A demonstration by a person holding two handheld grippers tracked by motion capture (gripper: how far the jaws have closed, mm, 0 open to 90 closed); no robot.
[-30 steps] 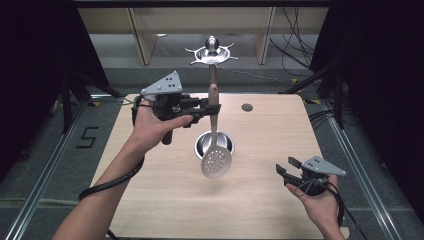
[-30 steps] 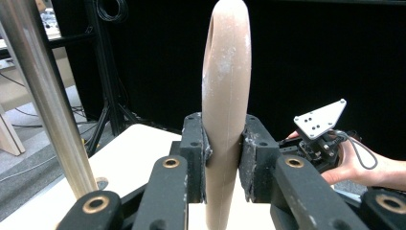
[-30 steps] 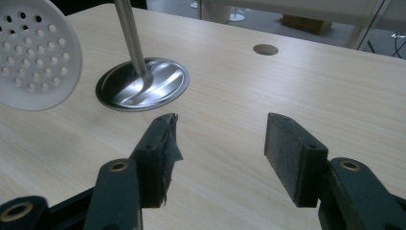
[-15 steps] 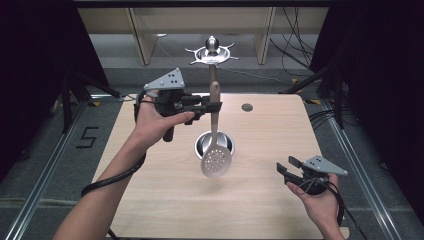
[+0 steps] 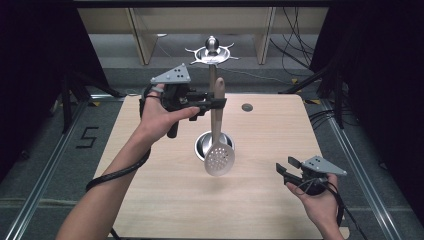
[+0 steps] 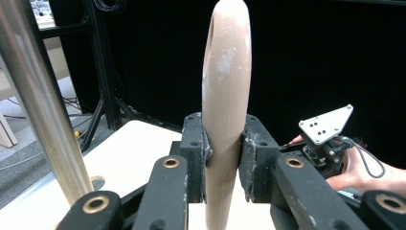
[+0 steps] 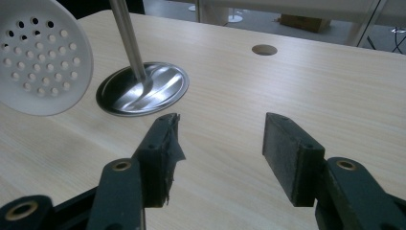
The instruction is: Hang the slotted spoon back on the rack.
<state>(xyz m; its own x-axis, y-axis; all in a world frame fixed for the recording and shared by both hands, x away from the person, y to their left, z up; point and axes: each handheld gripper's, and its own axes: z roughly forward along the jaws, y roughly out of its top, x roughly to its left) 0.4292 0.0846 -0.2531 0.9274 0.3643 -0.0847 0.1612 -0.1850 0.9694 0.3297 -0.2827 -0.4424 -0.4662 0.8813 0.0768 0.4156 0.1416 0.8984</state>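
The left claw (image 6: 222, 158) is clamped on the tan handle of a slotted skimmer spoon (image 5: 219, 159), its pads biting both flat sides just below the hanging loop at the handle's top. The spoon hangs upright in the air, its white perforated head above the worktop (image 5: 165, 200) and in front of the steel stand's round base (image 5: 202, 145). The stand's pole (image 6: 40, 105) rises just beside the handle — near, but apart. The right claw (image 7: 218, 153) hovers low over the worktop's near right corner, jaws spread and holding nothing. The risk, I judge, is the smooth tapered handle sliding in the pads, or the loop knocking the pole or the hook ring (image 5: 212, 52) on top and twisting the spoon out of line.
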